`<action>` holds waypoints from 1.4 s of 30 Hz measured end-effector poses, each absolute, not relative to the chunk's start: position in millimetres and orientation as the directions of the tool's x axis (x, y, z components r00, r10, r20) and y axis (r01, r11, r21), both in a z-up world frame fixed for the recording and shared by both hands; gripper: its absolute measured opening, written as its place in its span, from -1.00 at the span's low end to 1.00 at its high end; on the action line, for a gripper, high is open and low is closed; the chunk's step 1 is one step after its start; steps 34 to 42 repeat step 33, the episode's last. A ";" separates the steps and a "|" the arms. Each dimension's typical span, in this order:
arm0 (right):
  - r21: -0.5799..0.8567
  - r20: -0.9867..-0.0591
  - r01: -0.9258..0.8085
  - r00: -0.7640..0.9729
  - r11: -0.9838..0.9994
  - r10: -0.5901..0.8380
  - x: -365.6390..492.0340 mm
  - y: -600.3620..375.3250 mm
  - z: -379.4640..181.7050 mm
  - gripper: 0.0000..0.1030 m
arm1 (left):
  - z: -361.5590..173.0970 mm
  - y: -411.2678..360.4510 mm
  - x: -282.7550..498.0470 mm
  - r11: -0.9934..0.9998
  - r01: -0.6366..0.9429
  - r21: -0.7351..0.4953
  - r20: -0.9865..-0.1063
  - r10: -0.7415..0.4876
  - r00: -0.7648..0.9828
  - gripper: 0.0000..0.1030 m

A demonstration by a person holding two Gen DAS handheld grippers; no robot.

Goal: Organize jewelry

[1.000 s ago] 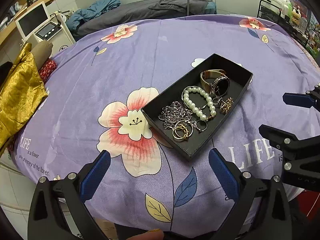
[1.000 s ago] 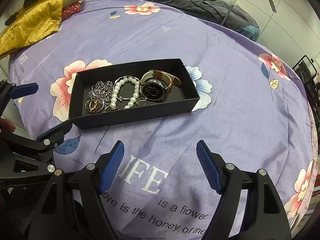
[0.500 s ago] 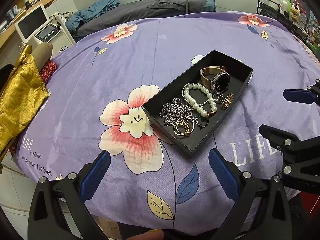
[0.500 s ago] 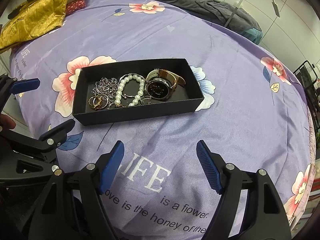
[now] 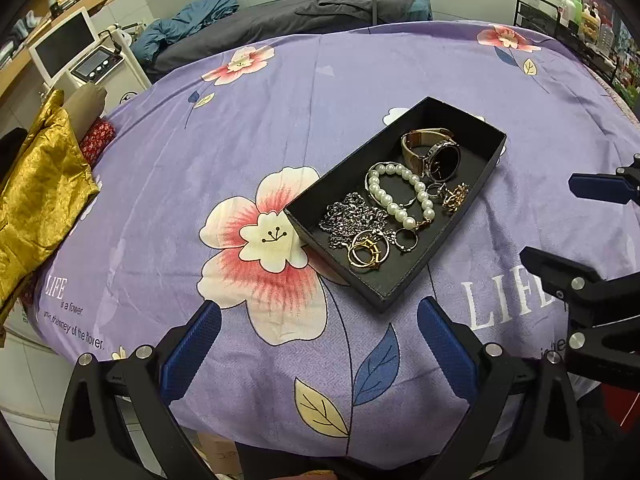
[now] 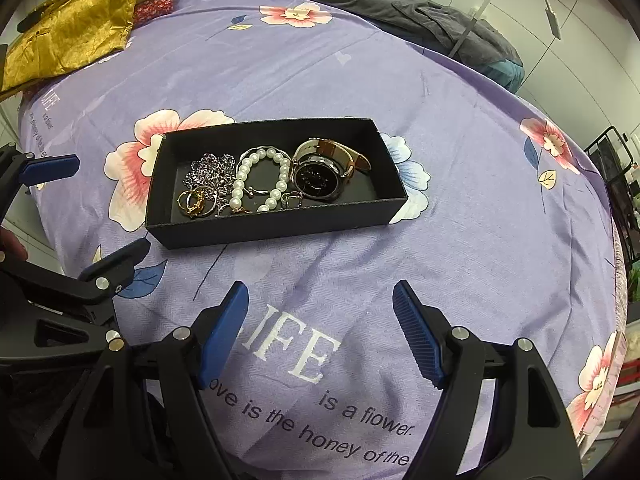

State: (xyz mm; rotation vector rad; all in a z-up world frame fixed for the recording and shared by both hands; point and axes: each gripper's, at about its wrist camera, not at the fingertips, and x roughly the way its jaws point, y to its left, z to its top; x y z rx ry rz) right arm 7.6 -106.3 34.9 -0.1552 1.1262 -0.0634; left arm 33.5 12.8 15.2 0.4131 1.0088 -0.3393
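A black open box [image 5: 320, 184] [image 6: 272, 224] lies on the purple flowered cloth. In it are a watch [image 5: 442, 158] [image 6: 318, 174], a pearl bracelet [image 5: 396, 196] [image 6: 260, 178], a silver chain [image 5: 352, 216] [image 6: 208, 174], gold rings [image 5: 366, 252] [image 6: 194, 202] and small silver rings [image 5: 406, 240]. My left gripper [image 5: 320, 344] is open and empty, short of the box's near corner. My right gripper [image 6: 320, 332] is open and empty, short of the box's long side. Each gripper shows at the edge of the other's view.
The cloth-covered table [image 5: 280, 100] ends just behind both grippers. Gold fabric [image 5: 36, 200] [image 6: 76, 24] lies at the left edge. Dark bedding [image 5: 320, 8] is behind the table. A wire rack with bottles [image 5: 568, 4] stands at the far right.
Both grippers have drawn back a little from the box, which now looks slightly farther away. Both stay open and empty. The jewelry has not moved.
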 end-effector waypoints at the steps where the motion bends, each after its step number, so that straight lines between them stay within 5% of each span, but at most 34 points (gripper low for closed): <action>1: -0.156 -0.894 -0.028 0.429 0.987 -0.129 7.7 -106.5 35.1 0.44 | 14.2 12.7 33.6 0.871 0.456 0.183 -0.866 -0.077 0.494 0.87; 42: -0.160 -0.893 -0.028 0.431 0.987 -0.132 7.9 -105.4 34.5 0.44 | 12.3 11.6 32.2 0.867 0.465 0.181 -0.876 -0.073 0.477 0.87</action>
